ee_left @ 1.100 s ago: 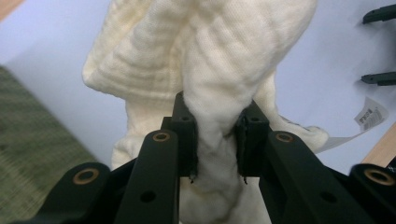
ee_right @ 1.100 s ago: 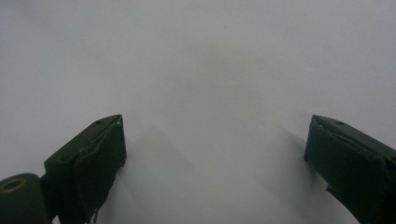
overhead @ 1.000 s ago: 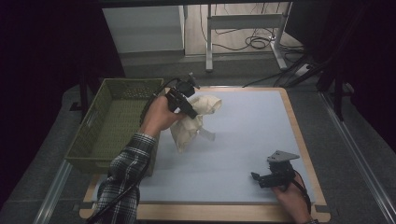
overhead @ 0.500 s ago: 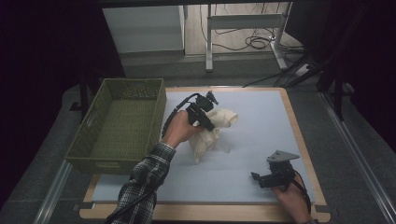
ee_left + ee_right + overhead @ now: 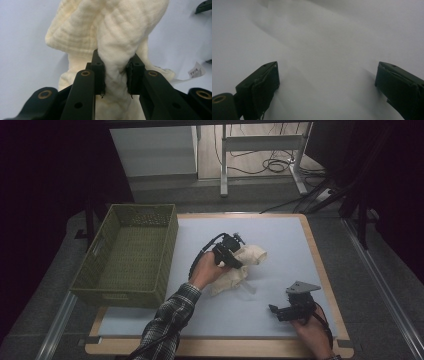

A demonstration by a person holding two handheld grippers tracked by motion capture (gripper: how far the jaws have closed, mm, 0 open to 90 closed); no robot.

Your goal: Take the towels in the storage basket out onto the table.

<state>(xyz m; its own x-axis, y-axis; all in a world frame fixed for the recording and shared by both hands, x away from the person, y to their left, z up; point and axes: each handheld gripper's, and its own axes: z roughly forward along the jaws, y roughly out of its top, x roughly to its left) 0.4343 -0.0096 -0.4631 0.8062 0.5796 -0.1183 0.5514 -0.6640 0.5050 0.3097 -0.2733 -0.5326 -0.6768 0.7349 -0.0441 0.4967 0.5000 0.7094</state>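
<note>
Left gripper (image 5: pixel 115 75), jaws clamped on a bunched fold of cream knitted cloth (image 5: pixel 240 267); cloth lies mid-mat on the pale blue mat (image 5: pixel 280 235), long axis running from near-left to far-right. Right gripper (image 5: pixel 274 309) stands wide open, holding nothing.

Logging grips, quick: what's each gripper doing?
Left gripper: closed on the cream knitted garment.
Right gripper: open, holding nothing.

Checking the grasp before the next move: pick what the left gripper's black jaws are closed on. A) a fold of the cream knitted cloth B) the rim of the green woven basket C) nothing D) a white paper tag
A: the left gripper pinches a bunched fold of the cream knitted cloth between its pads.
</note>
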